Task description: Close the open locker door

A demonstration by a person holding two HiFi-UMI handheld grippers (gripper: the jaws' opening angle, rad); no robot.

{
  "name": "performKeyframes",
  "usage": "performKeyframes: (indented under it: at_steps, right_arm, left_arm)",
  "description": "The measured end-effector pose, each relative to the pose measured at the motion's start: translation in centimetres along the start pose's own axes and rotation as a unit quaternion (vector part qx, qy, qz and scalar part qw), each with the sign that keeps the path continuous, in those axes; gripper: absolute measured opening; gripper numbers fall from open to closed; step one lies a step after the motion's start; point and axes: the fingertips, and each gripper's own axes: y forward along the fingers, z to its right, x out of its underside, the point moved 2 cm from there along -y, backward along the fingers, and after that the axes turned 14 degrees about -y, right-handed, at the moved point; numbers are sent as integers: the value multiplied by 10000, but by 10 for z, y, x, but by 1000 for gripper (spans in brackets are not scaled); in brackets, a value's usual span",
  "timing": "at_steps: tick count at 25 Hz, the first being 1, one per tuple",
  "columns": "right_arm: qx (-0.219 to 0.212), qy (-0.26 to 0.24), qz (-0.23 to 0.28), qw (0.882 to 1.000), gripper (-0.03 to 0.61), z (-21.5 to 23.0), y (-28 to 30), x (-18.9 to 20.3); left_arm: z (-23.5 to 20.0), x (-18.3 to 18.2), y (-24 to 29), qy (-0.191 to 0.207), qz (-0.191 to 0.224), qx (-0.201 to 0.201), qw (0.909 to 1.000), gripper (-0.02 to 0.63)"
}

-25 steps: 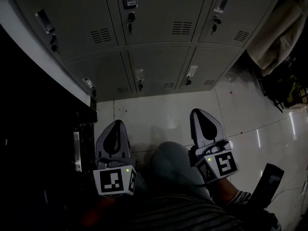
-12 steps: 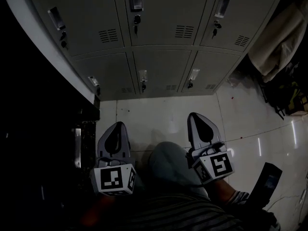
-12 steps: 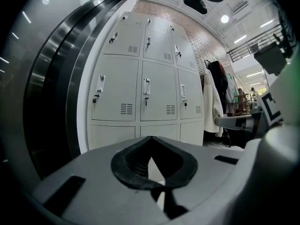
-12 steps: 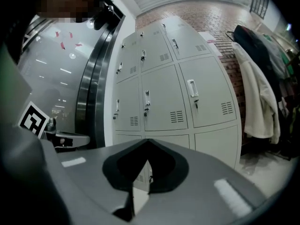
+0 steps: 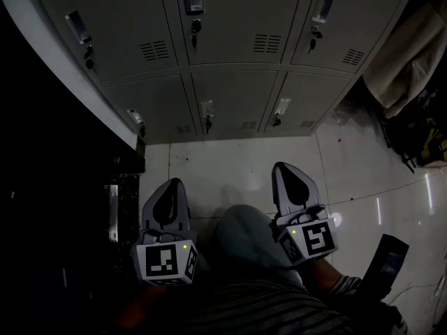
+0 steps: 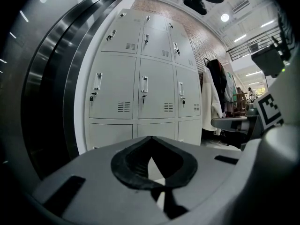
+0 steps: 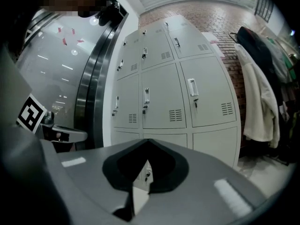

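A grey block of lockers (image 5: 237,54) stands ahead, each door with a handle and a key lock. Every door I can see lies flush and closed in the head view, the left gripper view (image 6: 145,88) and the right gripper view (image 7: 173,93). My left gripper (image 5: 168,184) hangs low over the floor, jaws shut, with nothing between them (image 6: 150,138). My right gripper (image 5: 288,167) is level with it on the other side of the person's knee (image 5: 244,236), also shut and empty (image 7: 147,141). Both point at the lockers from a short distance.
White floor tiles (image 5: 230,166) lie between me and the lockers. A dark curved wall (image 5: 56,187) runs along the left. A pale coat (image 7: 258,97) hangs right of the lockers, with bags (image 5: 419,131) below it. An office chair (image 6: 229,123) stands to the right.
The head view has shifted slightly, so the lockers sit a little differently in frame. Both grippers stay shut in about the same places.
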Motion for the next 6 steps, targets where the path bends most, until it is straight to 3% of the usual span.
performKeyframes:
  at_steps: [6]
  right_arm:
    - [-11,-123,-146,9998,0,10,4,11]
  left_arm:
    - [4,-1,8,44,17,28,10000,5]
